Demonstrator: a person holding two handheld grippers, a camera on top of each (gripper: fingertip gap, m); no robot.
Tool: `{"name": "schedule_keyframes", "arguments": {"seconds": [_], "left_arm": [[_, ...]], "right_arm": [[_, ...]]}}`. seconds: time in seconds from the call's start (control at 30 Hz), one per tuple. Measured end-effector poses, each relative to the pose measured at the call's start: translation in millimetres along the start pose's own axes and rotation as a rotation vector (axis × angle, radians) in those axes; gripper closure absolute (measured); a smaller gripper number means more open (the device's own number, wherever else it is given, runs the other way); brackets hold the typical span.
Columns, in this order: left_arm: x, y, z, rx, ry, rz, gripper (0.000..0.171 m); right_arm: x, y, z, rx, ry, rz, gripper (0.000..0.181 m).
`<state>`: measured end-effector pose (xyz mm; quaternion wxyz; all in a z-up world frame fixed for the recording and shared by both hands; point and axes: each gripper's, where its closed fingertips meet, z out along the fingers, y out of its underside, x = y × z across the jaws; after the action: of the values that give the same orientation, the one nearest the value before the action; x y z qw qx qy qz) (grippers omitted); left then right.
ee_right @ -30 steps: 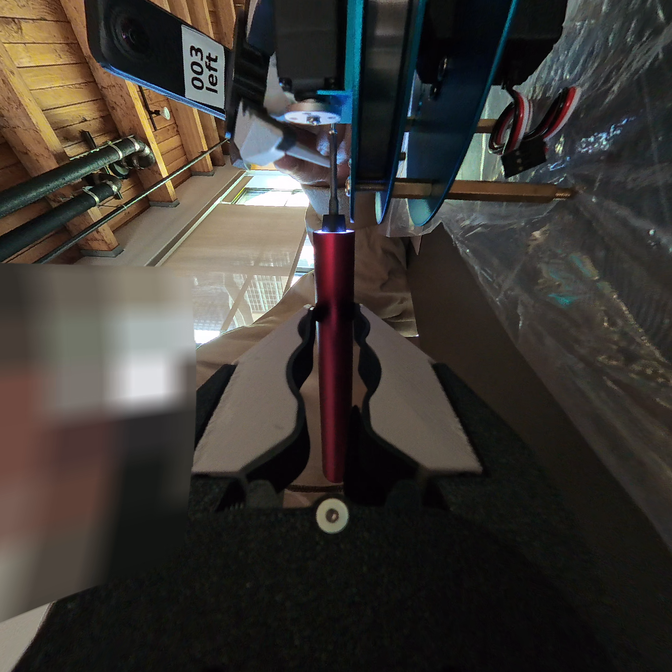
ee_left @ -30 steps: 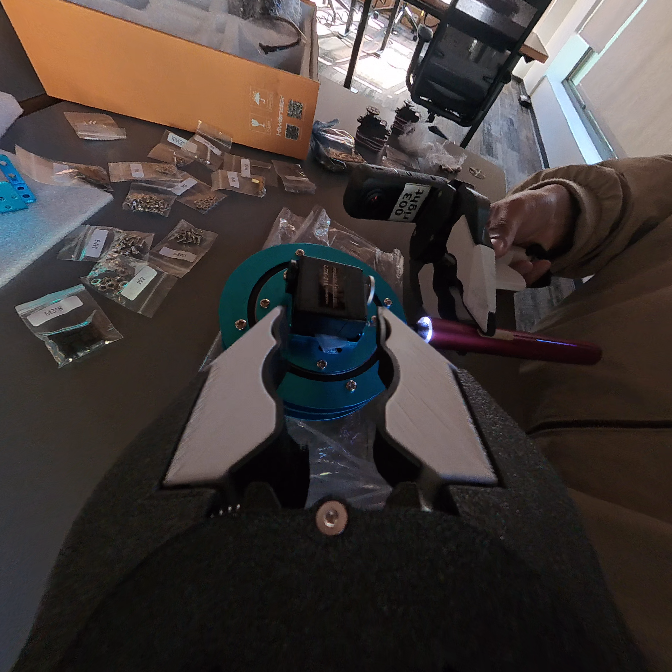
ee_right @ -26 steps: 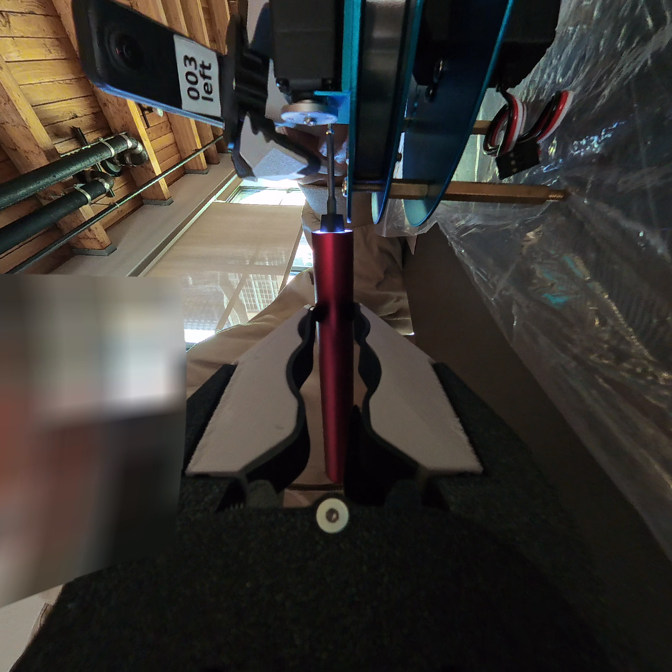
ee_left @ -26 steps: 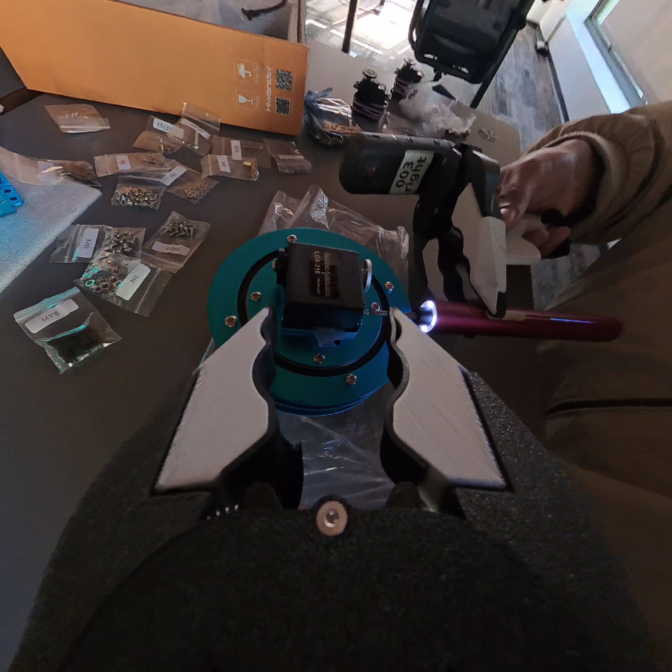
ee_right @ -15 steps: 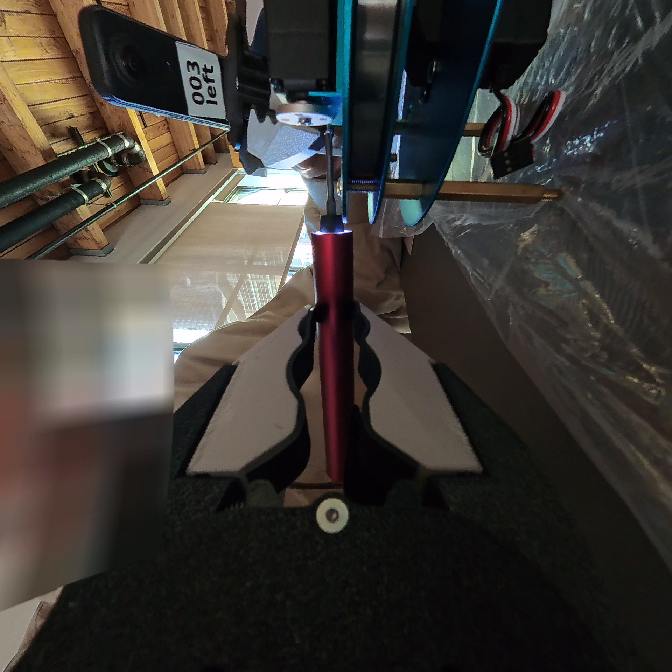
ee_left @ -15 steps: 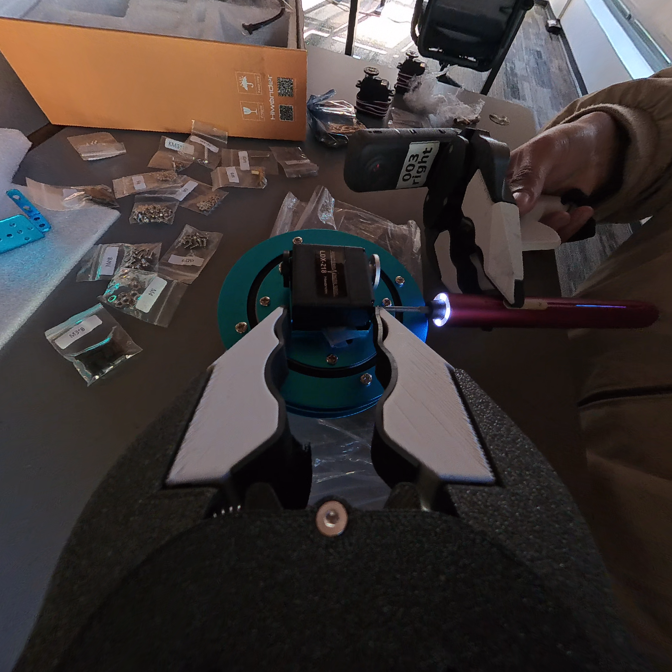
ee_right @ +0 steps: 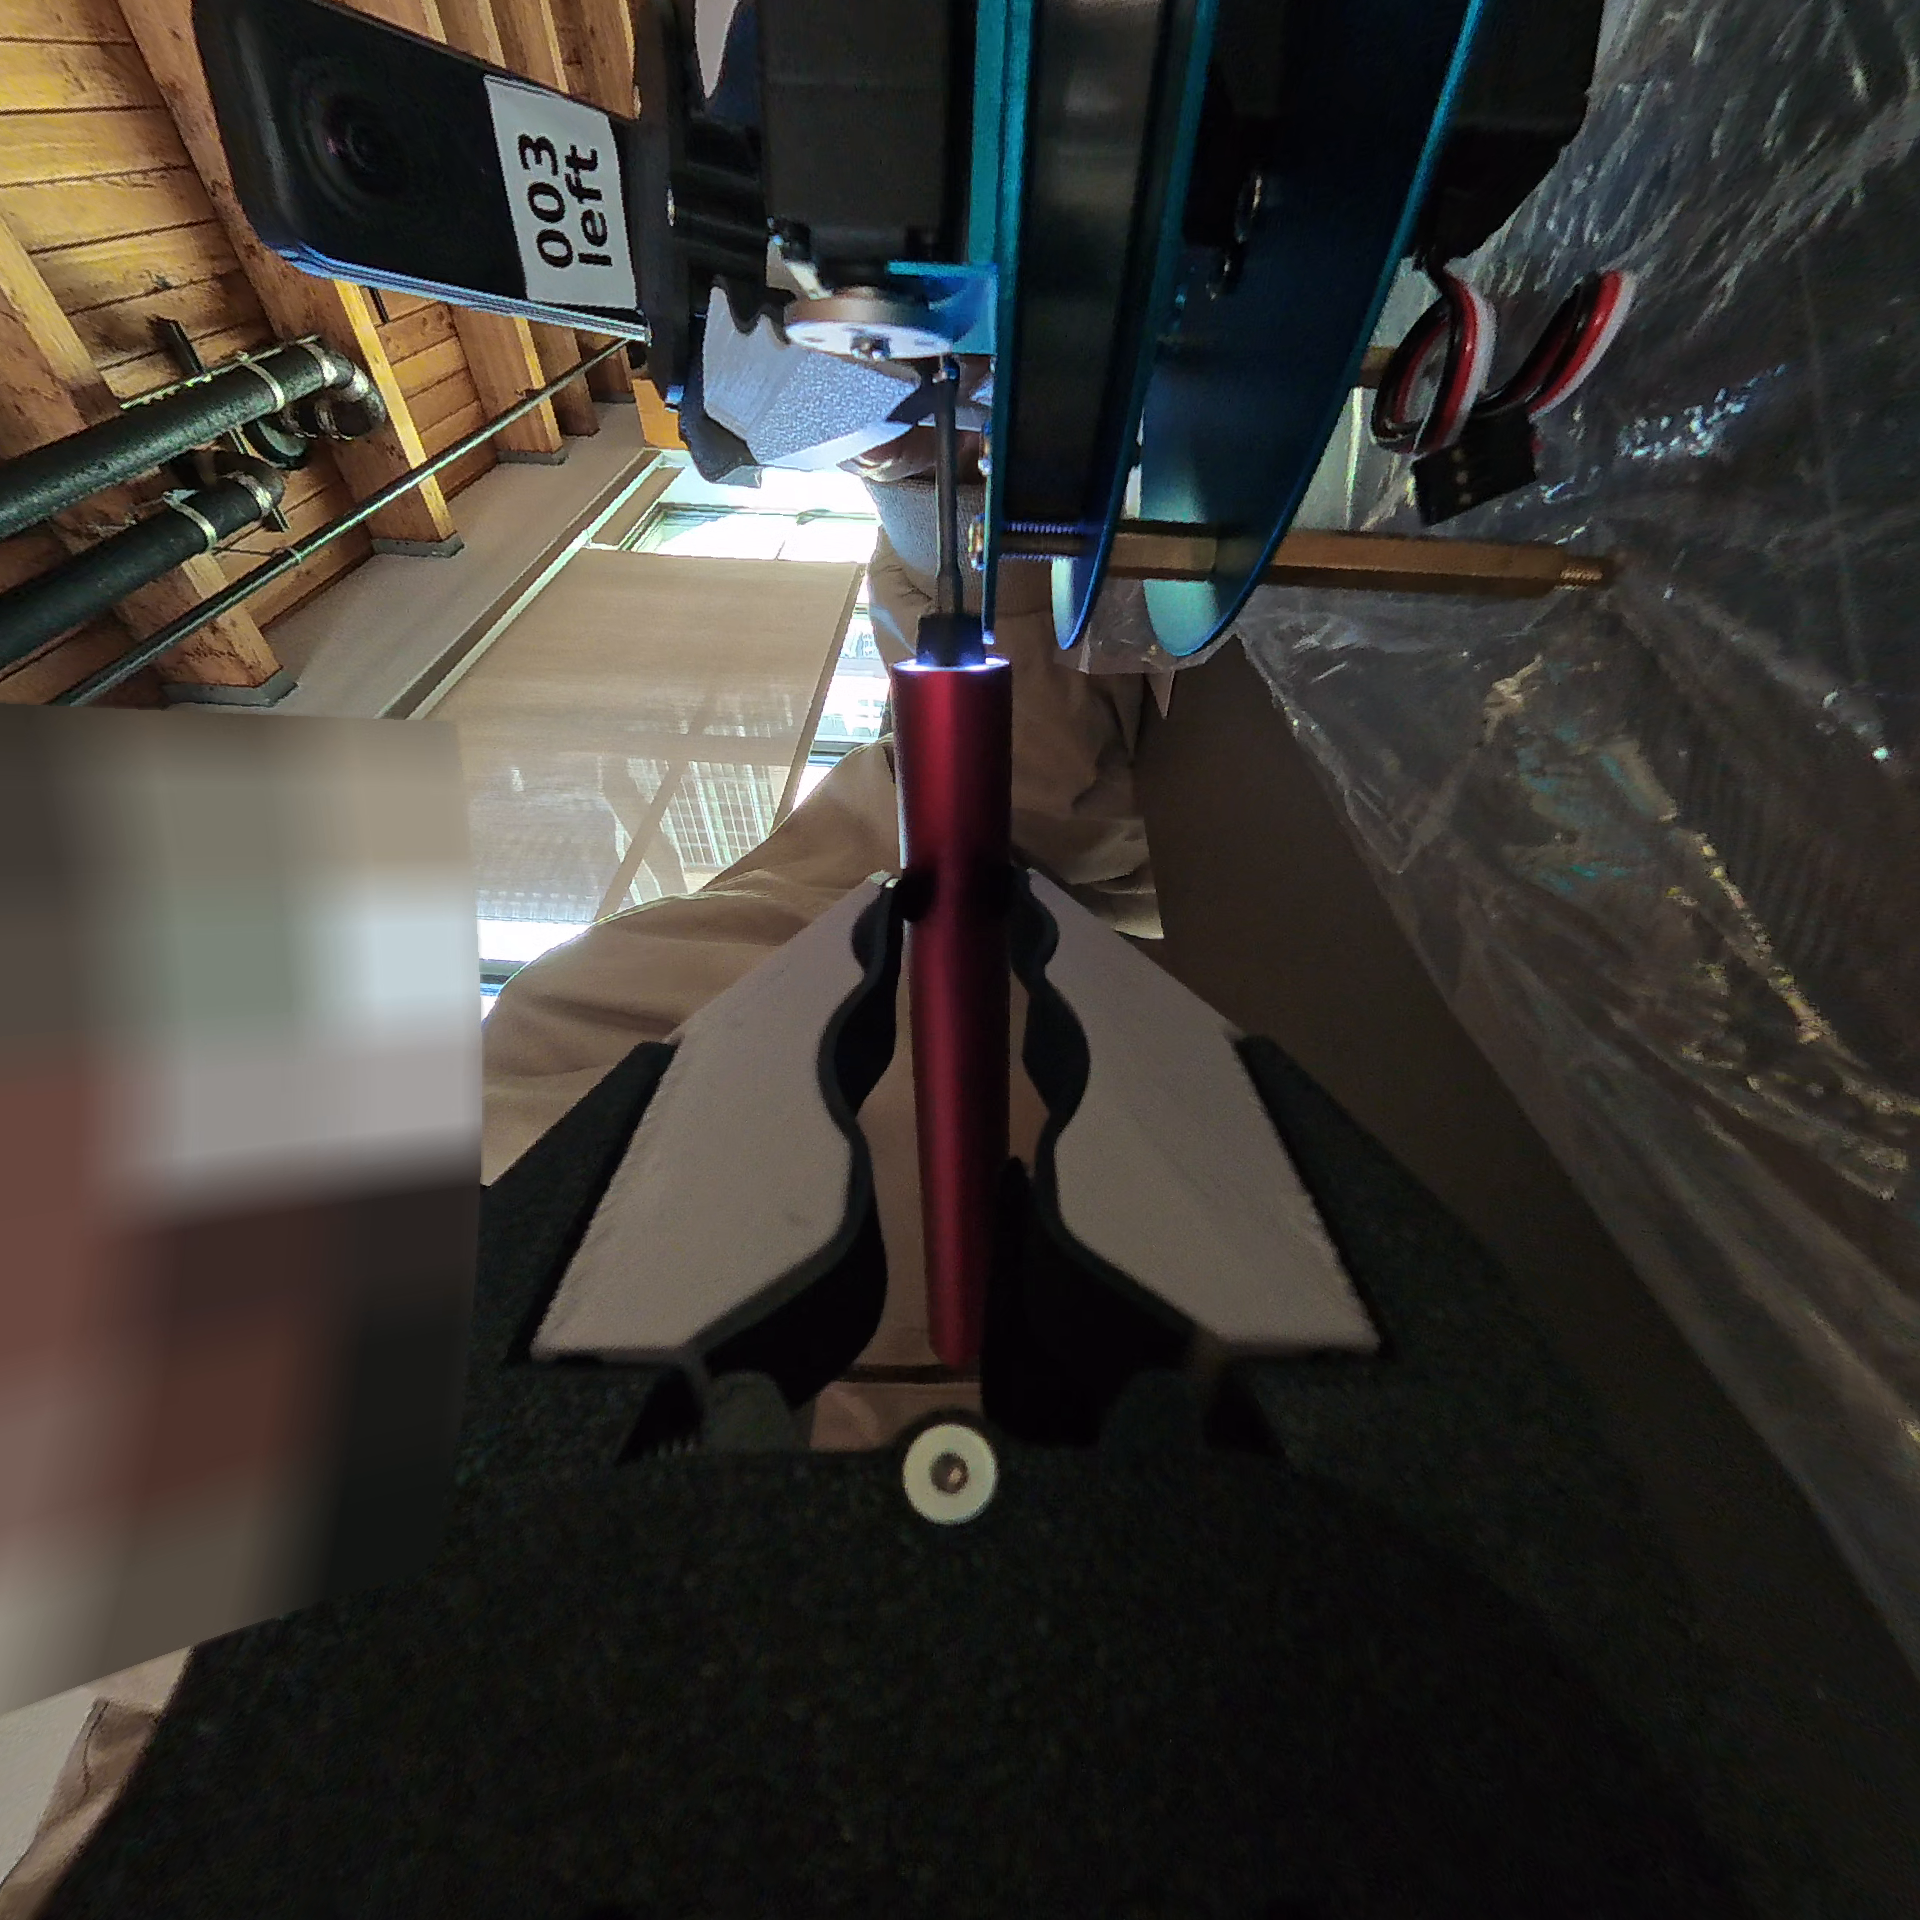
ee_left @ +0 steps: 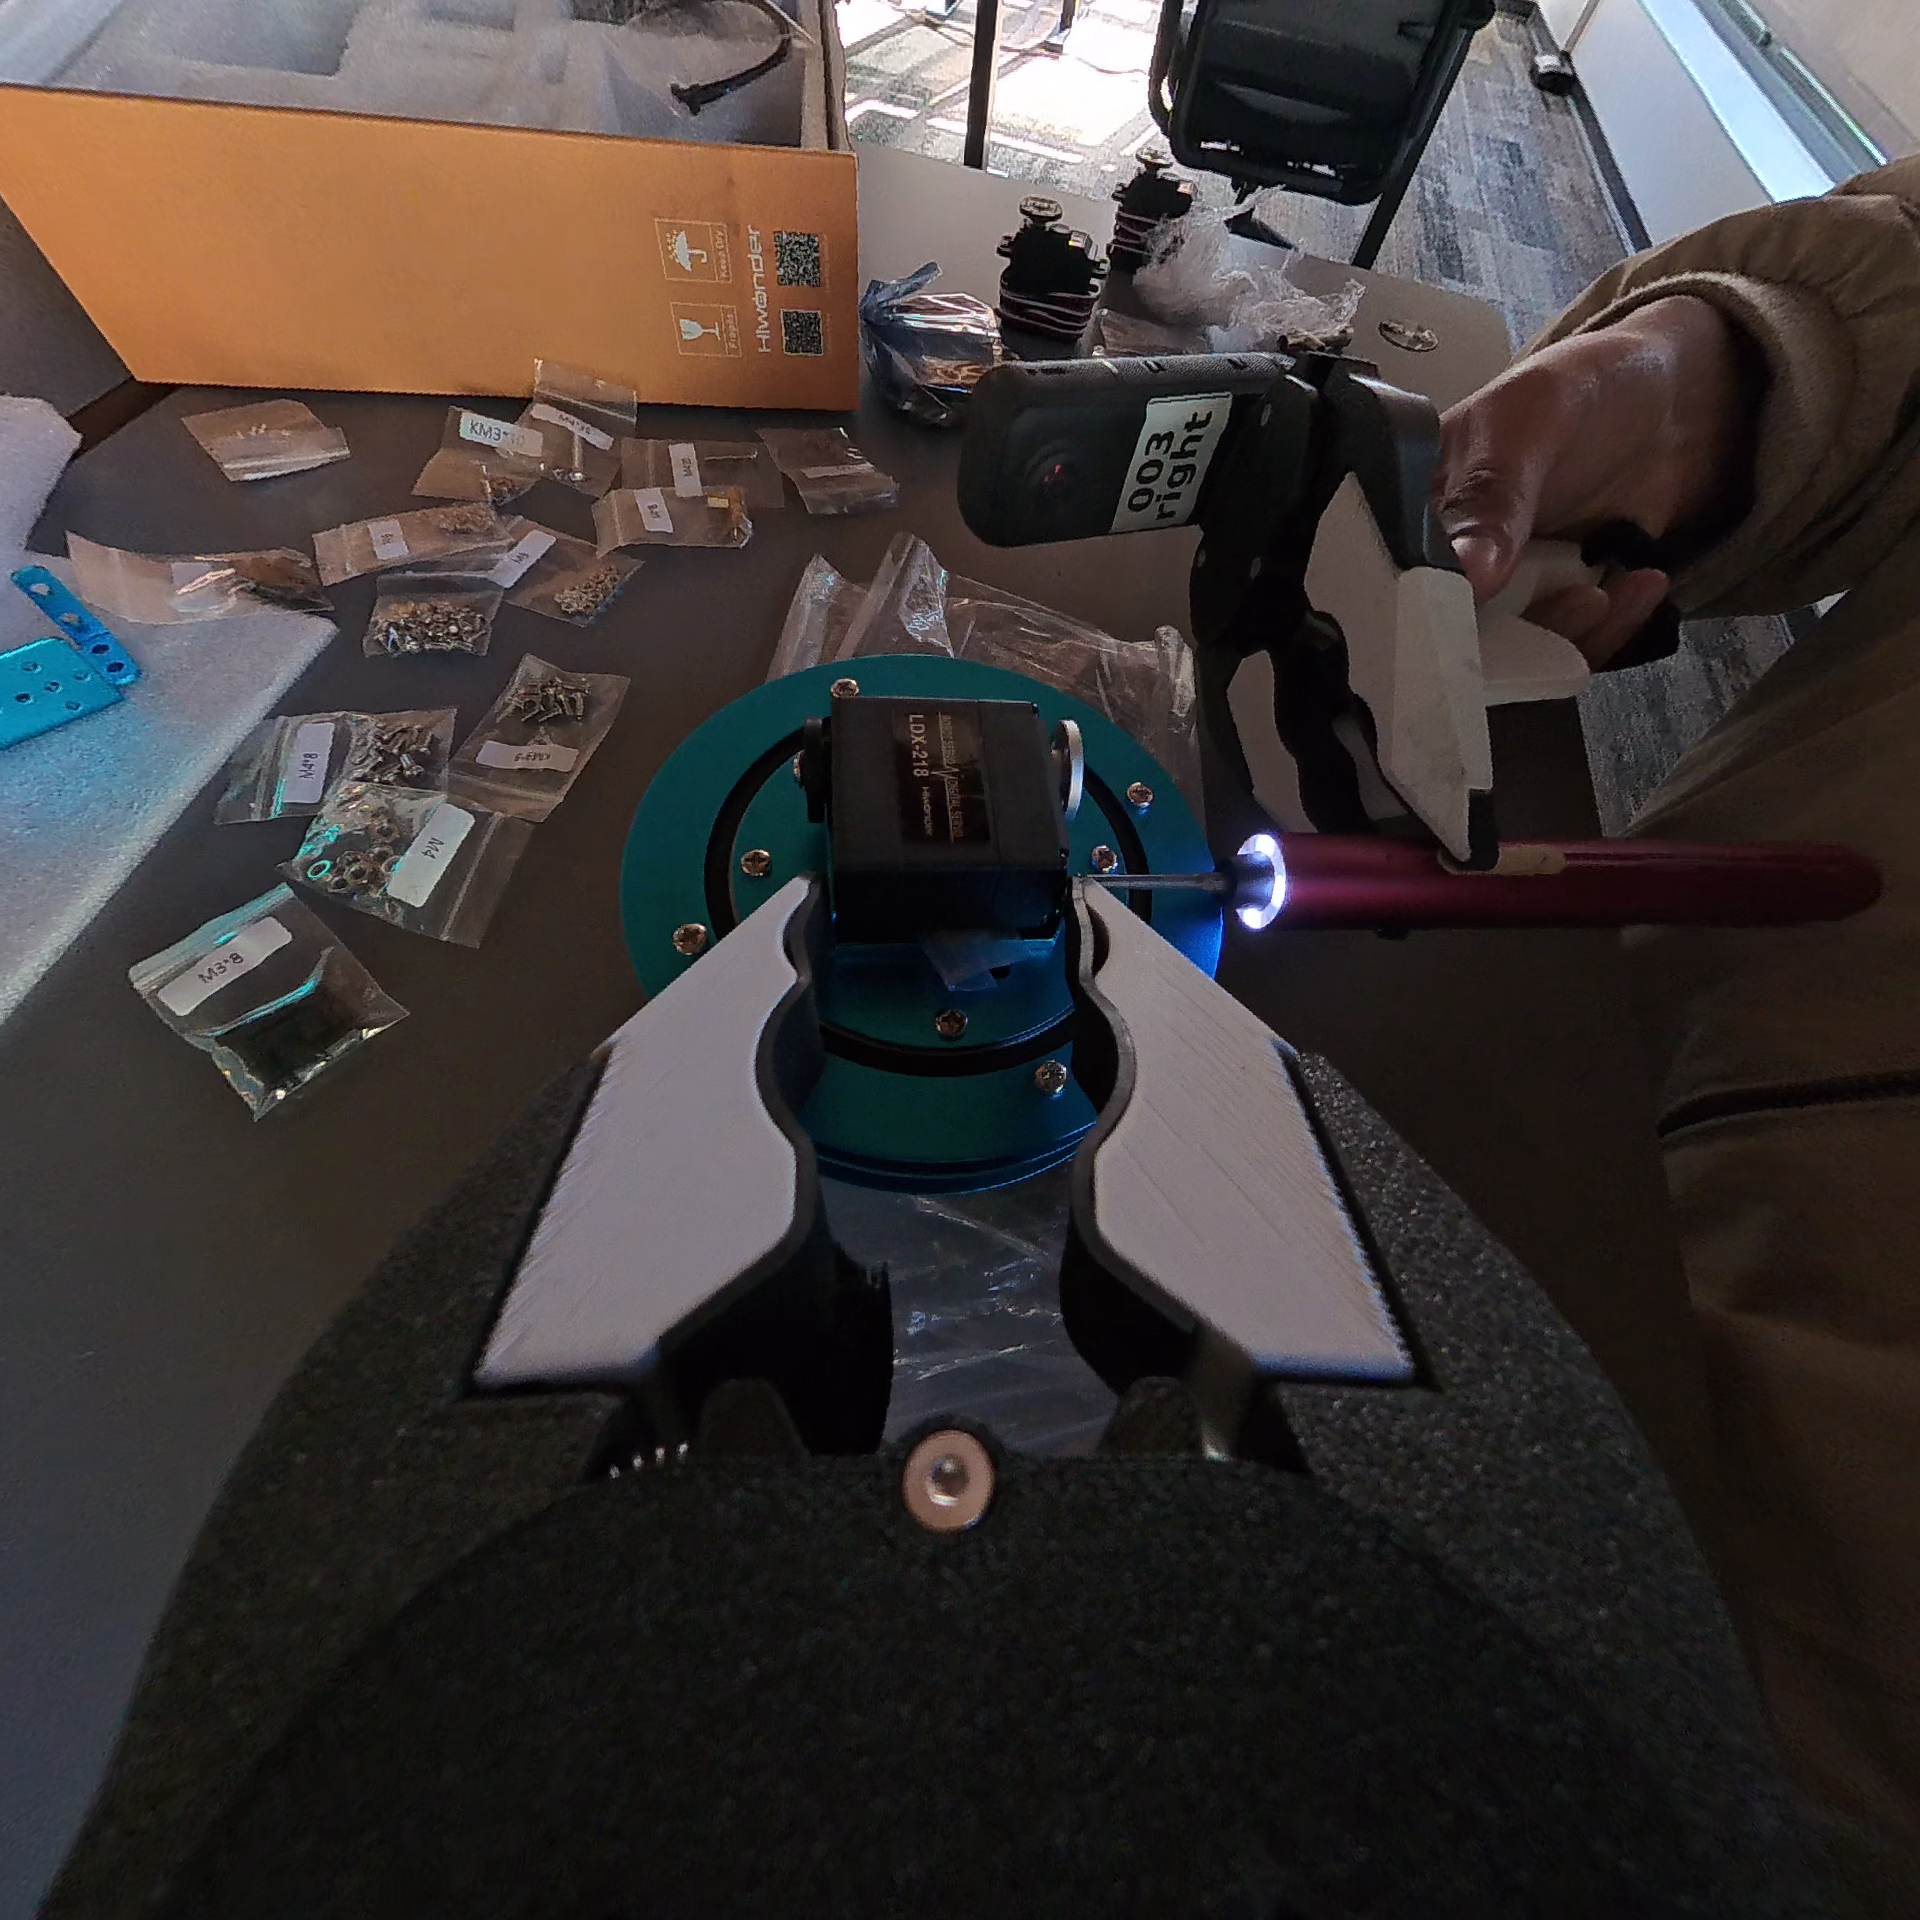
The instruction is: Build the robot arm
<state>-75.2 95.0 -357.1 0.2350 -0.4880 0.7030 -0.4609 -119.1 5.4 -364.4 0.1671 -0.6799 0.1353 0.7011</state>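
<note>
My left gripper (ee_left: 943, 902) is shut on a black servo (ee_left: 945, 821) that is mounted on a round blue base (ee_left: 675, 862). The base rests on a plastic bag on the dark table. My right gripper (ee_right: 951, 894) is shut on a red powered screwdriver (ee_right: 951, 987) with a lit tip. It also shows in the left wrist view (ee_left: 1558, 883), held level by my right gripper (ee_left: 1351, 748). Its thin bit (ee_left: 1143, 881) reaches the servo's right side, close to my left fingertip. In the right wrist view the blue discs (ee_right: 1091, 312) stand edge-on, with a brass standoff (ee_right: 1351, 566) through them.
An orange cardboard box (ee_left: 416, 249) stands at the back. Several small bags of screws (ee_left: 416, 727) lie to the left. A blue bracket (ee_left: 52, 665) lies on white foam. Two more servos (ee_left: 1049, 270) sit behind. A servo cable plug (ee_right: 1475, 457) hangs by crumpled plastic (ee_right: 1662, 727). Measured from the fingertips, the blue bracket (ee_left: 52, 665) is 25 cm or so from the left gripper and 35 cm from the right.
The screwdriver has levelled out and drawn slightly right, so its bit now shows against the servo's side. The left gripper's view has shifted a little. Both grips are unchanged.
</note>
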Motion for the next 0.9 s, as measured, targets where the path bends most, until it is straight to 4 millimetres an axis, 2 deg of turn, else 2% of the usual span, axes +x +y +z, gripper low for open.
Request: {"name": "schedule_keyframes", "arguments": {"seconds": [0.37, 0.9], "left_arm": [[2.5, 0.7, 0.7, 0.000, -0.007, 0.048, 0.127], [1.6, 1.4, 0.8, -0.009, -0.022, 0.060, 0.127]], "right_arm": [[-4.4, 2.5, -1.5, -0.019, -0.026, -0.024, 0.163], [0.0, 2.1, -0.3, -0.027, -0.035, -0.013, 0.163]]}}
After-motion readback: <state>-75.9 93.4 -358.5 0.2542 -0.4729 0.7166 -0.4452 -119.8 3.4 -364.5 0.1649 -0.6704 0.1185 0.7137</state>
